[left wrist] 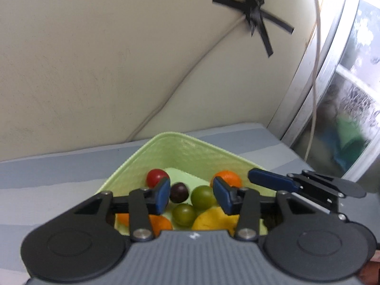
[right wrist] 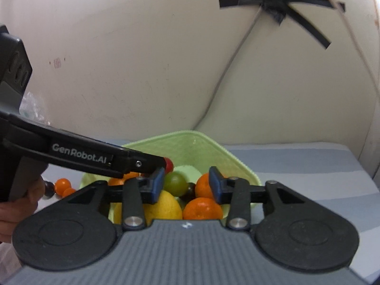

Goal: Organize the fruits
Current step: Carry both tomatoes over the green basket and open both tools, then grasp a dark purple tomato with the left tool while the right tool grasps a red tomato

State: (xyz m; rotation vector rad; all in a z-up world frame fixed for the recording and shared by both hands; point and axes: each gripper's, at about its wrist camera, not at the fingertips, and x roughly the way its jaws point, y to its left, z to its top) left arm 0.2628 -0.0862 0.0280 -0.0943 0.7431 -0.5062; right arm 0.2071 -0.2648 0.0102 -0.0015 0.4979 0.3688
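Observation:
A light green tray (left wrist: 190, 147) on a blue-grey striped cloth holds a red fruit (left wrist: 155, 177), a dark plum (left wrist: 179, 192), two green fruits (left wrist: 203, 196), oranges (left wrist: 228, 177) and a yellow lemon (left wrist: 213, 219). My left gripper (left wrist: 192, 196) is open and empty, hovering just above the fruits. My right gripper (right wrist: 186, 185) is open and empty over the same tray (right wrist: 190, 142), above a lemon (right wrist: 166, 205), an orange (right wrist: 203, 209) and a green fruit (right wrist: 175, 182). The right gripper's finger (left wrist: 270, 179) shows at the right of the left wrist view.
Small orange fruits (right wrist: 63, 186) and a dark one (right wrist: 48, 188) lie on the cloth left of the tray. A beige wall with a cable and black tape (right wrist: 275, 7) stands close behind. A window (left wrist: 351, 109) is at the right. The left gripper's body (right wrist: 83, 154) crosses the right wrist view.

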